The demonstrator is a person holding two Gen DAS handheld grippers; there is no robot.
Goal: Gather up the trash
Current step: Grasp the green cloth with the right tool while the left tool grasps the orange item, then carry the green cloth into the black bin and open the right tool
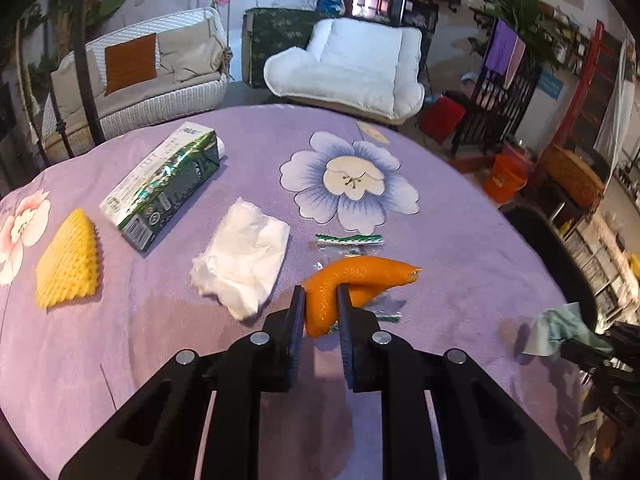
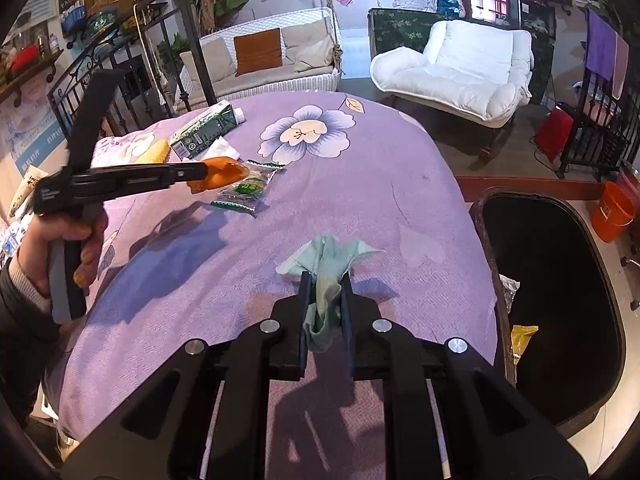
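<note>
My left gripper (image 1: 321,294) is shut on an orange peel (image 1: 360,276) and holds it just above the purple tablecloth (image 1: 440,264). It also shows in the right wrist view (image 2: 202,176) with the peel (image 2: 224,174). My right gripper (image 2: 326,284) is shut on a crumpled pale green tissue (image 2: 332,264), also seen at the right edge of the left wrist view (image 1: 560,328). A white tissue (image 1: 244,256), a green and white carton (image 1: 168,184), a yellow foam net (image 1: 68,260) and clear green-edged wrappers (image 2: 244,192) lie on the table.
A black-lined trash bin (image 2: 560,300) stands at the table's right edge, with a yellow wrapper (image 2: 522,336) and foil inside. An orange bucket (image 2: 612,212), a white armchair (image 2: 460,68) and a wicker sofa (image 2: 264,64) stand beyond the table.
</note>
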